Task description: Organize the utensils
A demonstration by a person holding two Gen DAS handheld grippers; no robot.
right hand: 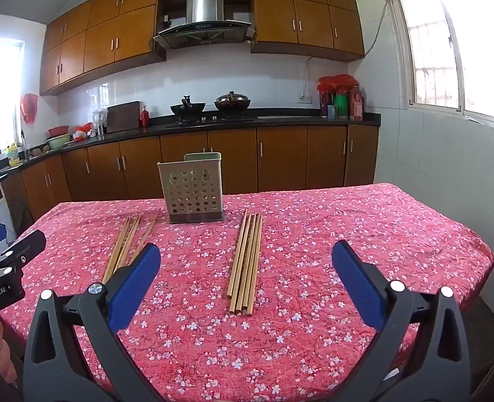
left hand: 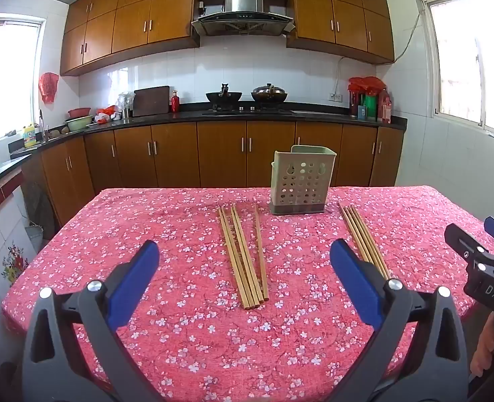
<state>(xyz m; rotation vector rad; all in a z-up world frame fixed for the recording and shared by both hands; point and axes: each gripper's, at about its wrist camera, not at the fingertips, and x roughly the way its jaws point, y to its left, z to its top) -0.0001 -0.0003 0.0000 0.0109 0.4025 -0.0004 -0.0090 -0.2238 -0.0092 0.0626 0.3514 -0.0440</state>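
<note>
Both claws wide open, empty: left claw [left hand: 243, 268] and right claw [right hand: 247, 268] at frame bottom. Mid-frame on tabletop [left hand: 166, 234]: two chopstick [left hand: 243, 254] bundles. Holder [left hand: 300, 181] upper centre, empty afaict. Risk: thin sticks roll/scatter if pinched off-centre.

The left gripper [left hand: 245, 268] hangs wide open above the red tablecloth [left hand: 146, 234]. Two groups of chopsticks [left hand: 243, 254] [left hand: 364, 238] lie near a perforated holder [left hand: 299, 182]; the right gripper [left hand: 481, 258] shows at the edge.

Left chopsticks [right hand: 126, 244] partly behind hand-held gripper [right hand: 245, 278]
</note>
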